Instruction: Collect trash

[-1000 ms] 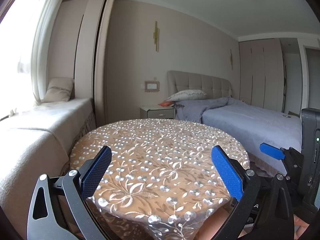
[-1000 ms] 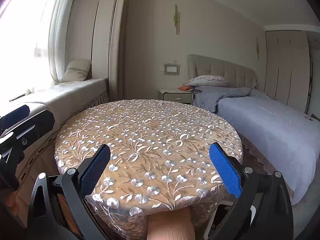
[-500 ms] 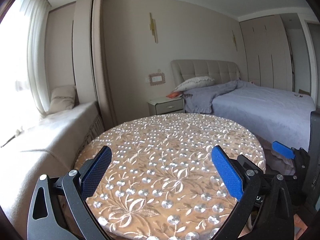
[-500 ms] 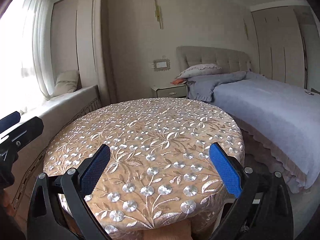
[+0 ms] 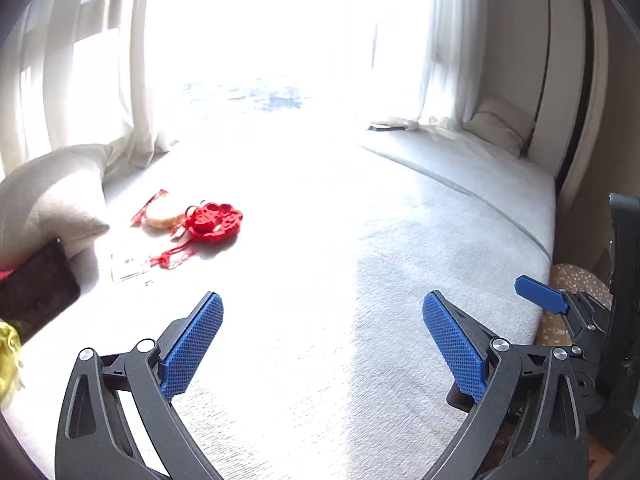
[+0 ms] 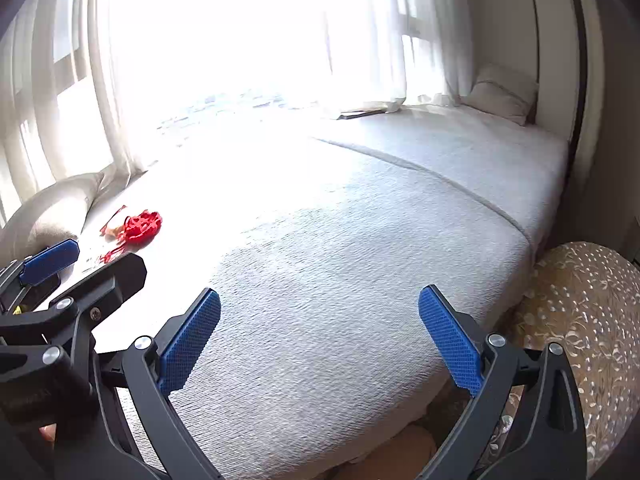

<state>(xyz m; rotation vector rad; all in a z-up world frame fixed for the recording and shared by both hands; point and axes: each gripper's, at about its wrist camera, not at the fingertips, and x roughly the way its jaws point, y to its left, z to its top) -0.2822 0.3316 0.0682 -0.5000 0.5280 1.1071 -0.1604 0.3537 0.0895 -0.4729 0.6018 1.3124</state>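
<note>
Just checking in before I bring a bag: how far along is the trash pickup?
Nothing looks collected yet. Both grippers, left and right, have open, empty jaws above the window seat. Left to pick up: the red scraps and clear wrapper beside the pillow.

Both cameras sit low over the near edge of the window seat point(image 5: 360, 240), looking across its pale cushion toward the bright curtained window point(image 5: 280, 40). The left wrist view stands further left and nearer the red knot ornament point(image 5: 214, 220). The right wrist view takes in more of the round patterned table point(image 6: 580, 300) at right. Both share the cushion, the ornament and the far pillow point(image 6: 504, 94).
</note>
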